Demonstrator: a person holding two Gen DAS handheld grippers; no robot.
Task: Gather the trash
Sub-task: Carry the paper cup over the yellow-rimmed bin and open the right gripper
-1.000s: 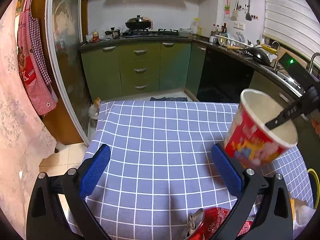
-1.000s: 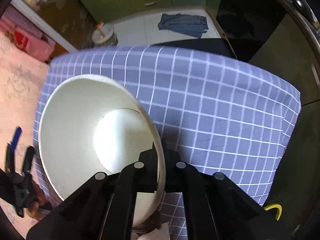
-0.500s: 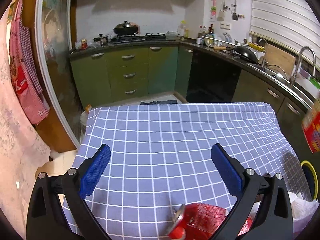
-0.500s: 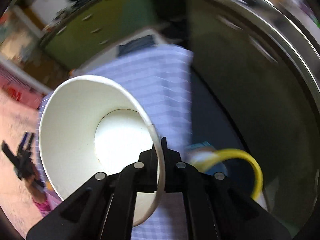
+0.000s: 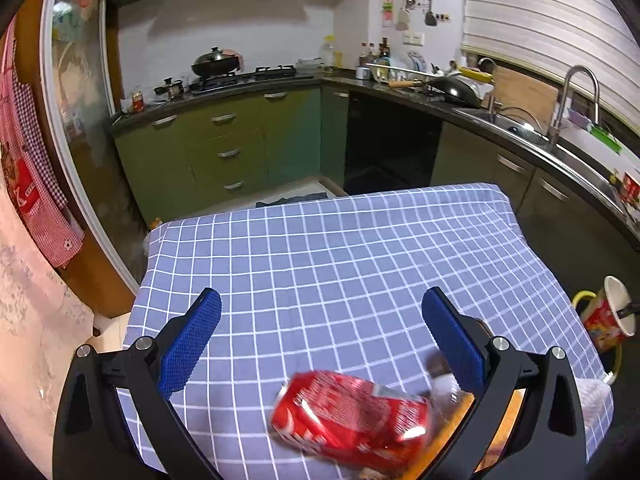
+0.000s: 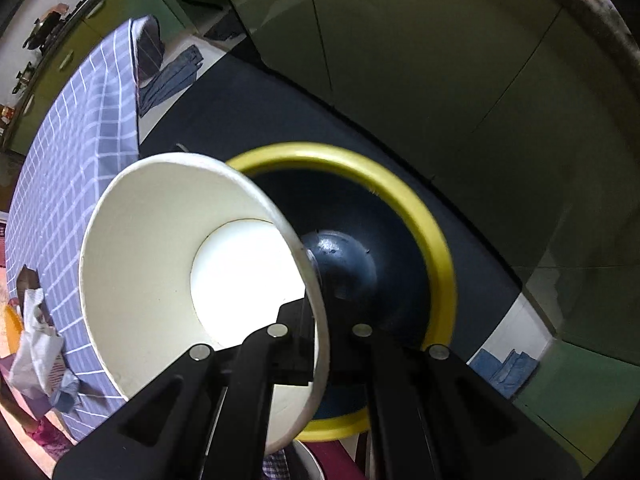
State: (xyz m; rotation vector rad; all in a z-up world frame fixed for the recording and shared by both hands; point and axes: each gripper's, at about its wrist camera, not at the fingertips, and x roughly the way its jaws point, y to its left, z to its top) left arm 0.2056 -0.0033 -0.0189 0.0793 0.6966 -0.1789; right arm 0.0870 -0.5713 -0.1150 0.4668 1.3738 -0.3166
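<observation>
My right gripper [image 6: 320,320] is shut on the rim of a paper cup [image 6: 192,272], white inside with a red printed outside [image 5: 610,320]. It holds the cup tilted over a dark bin with a yellow rim [image 6: 436,240], which stands on the floor beside the table. My left gripper [image 5: 322,340] hangs open above the blue checked tablecloth [image 5: 340,248], its blue pads [image 5: 192,340] wide apart. A crushed red soda can [image 5: 352,416] lies on its side on the cloth, low between the fingers and not touched by them.
Crumpled white paper [image 5: 592,396] and wrappers [image 6: 36,344] lie at the table's near corner. Green cabinets [image 5: 224,152], a stove and a sink counter [image 5: 520,128] ring the room. A denim cloth [image 6: 176,76] and a blue rag [image 6: 508,364] lie on the floor.
My right gripper carried the cup off the table to the right and down over the bin. My left gripper drew back and rose, so the whole can now shows.
</observation>
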